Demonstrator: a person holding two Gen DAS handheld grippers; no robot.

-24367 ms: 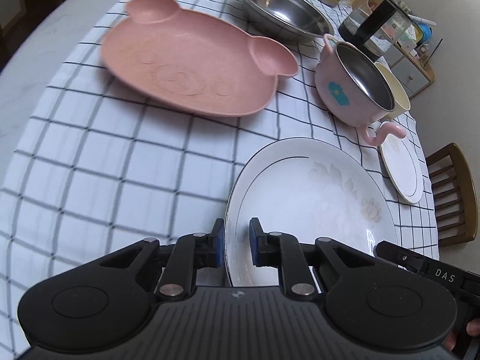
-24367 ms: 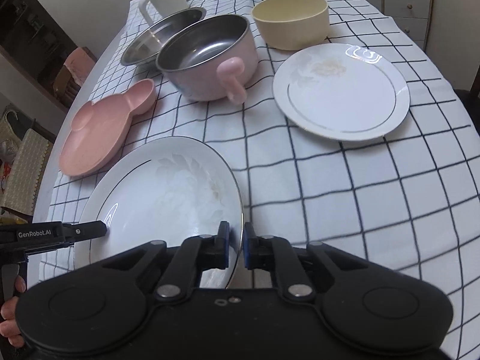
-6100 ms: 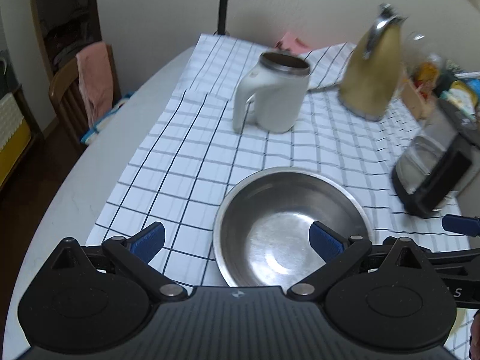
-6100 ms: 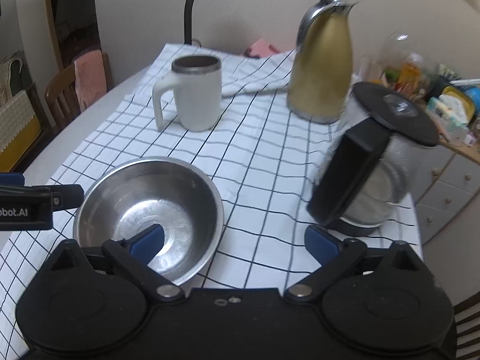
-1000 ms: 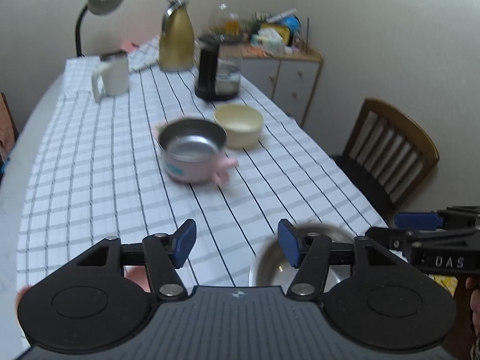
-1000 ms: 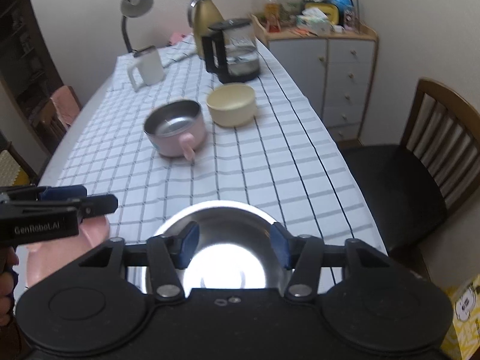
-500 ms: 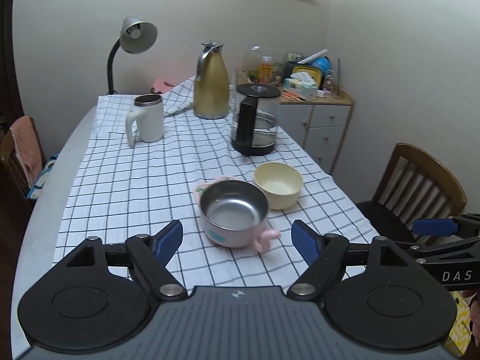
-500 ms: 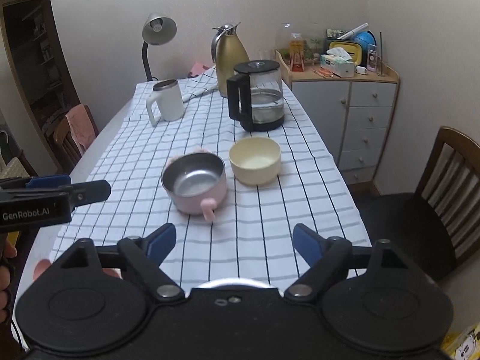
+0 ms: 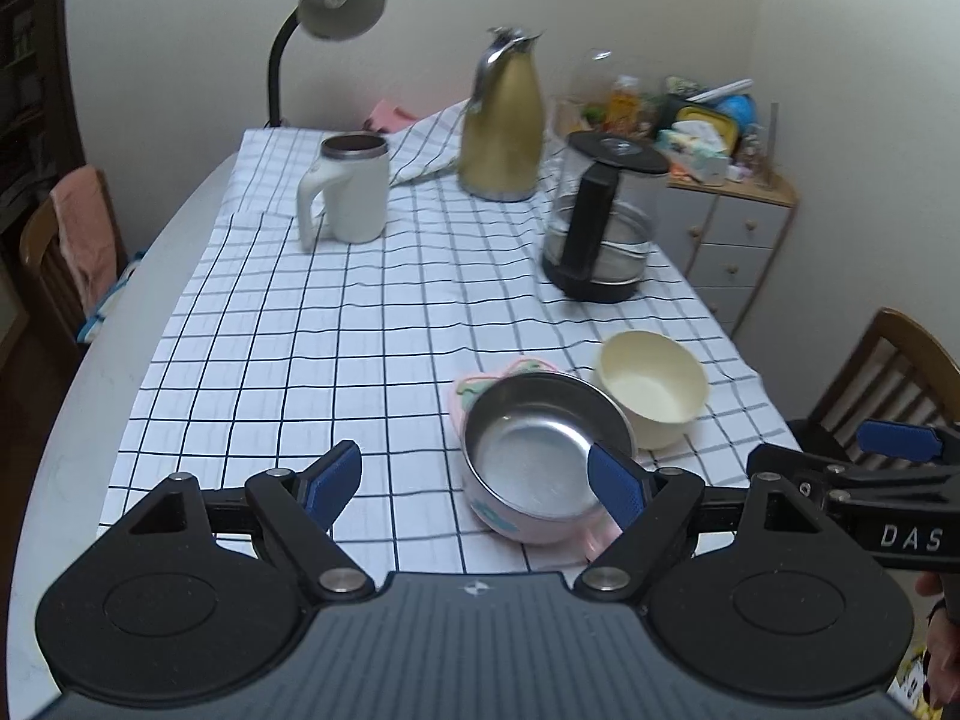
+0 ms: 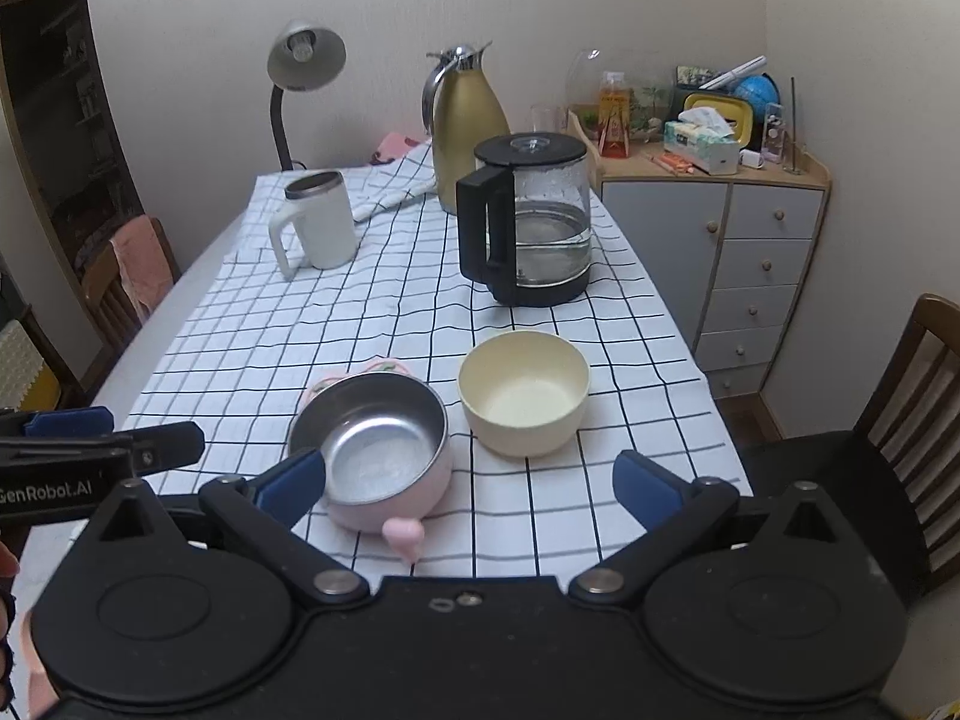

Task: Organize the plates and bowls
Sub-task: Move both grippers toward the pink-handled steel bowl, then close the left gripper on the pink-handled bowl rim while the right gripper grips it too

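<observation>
A pink bowl with a steel lining and pink handles [image 9: 531, 468] [image 10: 375, 450] sits on the checked tablecloth [image 9: 336, 360] near the front. A cream bowl [image 9: 651, 381] [image 10: 523, 390] stands just right of it, apart. My left gripper [image 9: 477, 483] is open and empty, held above the table in front of the pink bowl. My right gripper [image 10: 468, 483] is open and empty, in front of both bowls. The plates and the steel bowl are out of view.
A white mug [image 10: 315, 222], a gold thermos jug [image 10: 465, 132], a glass kettle [image 10: 531, 222] and a desk lamp [image 10: 300, 72] stand at the table's far end. A drawer cabinet [image 10: 750, 264] and a wooden chair [image 10: 900, 420] are to the right.
Both grippers have moved forward and lower towards the two bowls, which now look larger. Both stay open and empty.
</observation>
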